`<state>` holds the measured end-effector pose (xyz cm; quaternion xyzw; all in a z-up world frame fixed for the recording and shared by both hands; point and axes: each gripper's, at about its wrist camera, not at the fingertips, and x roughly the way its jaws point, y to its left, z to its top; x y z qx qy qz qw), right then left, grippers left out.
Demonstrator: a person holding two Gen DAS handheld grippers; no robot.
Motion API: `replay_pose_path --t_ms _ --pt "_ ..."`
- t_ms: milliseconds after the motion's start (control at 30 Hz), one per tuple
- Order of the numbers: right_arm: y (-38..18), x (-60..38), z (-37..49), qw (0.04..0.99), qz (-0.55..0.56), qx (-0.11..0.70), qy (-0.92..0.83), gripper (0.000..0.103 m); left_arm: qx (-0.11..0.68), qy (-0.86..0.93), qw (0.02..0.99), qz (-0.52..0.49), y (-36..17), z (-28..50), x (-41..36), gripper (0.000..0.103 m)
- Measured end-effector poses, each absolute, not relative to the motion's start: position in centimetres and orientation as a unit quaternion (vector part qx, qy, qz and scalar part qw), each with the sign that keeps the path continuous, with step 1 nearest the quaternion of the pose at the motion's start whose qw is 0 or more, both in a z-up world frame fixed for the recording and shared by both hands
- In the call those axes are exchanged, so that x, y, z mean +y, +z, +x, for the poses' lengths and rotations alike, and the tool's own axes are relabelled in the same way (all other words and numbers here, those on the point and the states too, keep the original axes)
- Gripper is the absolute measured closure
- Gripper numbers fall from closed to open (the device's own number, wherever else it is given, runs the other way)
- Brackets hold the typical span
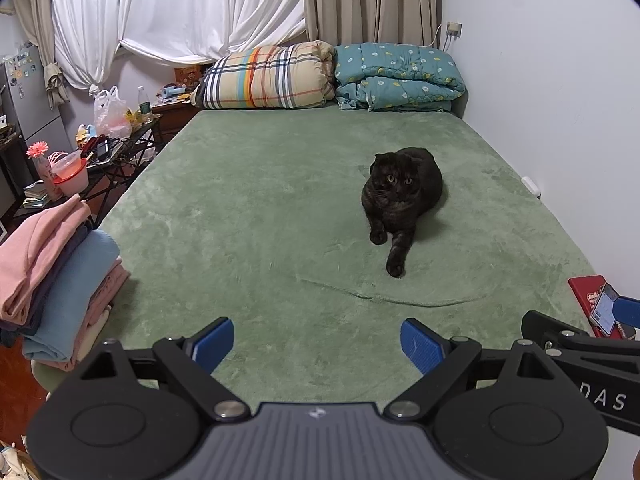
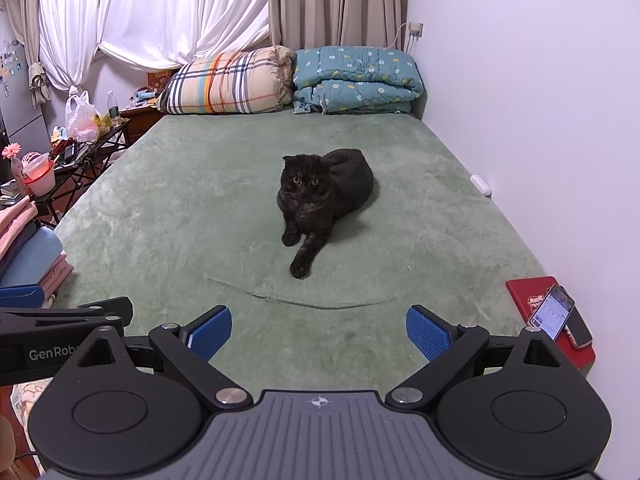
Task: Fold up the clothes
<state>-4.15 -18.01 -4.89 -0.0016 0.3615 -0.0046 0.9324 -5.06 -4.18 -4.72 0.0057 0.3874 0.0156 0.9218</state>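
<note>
Both the left gripper (image 1: 317,346) and right gripper (image 2: 319,334) hover wide-jawed and empty over the green bedspread (image 1: 248,208), folded clothes (image 1: 60,276) stacked at its left edge; risk: the dark cat (image 2: 320,200) occupies the folding area and could snag garments.

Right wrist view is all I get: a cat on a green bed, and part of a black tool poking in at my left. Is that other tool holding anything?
Observer: No. The left wrist view shows the left gripper open, blue pads wide apart over the green bedcover, with nothing between them.
Operator: And the clothes half hidden behind it?
Observer: Here the near end of the pile of folded clothes is unhidden: pink on top, a dark layer under it, and a light blue piece draped down the front with pink beneath.
</note>
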Motion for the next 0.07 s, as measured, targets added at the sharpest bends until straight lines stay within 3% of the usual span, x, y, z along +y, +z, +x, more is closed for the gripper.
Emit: replay_pose_path --t_ms 67 --pt "-4.96 -17.93 -4.01 0.932 -0.001 0.362 -0.004 0.008 0.385 0.017 0.923 0.007 -4.66 -5.16 -4.23 0.013"
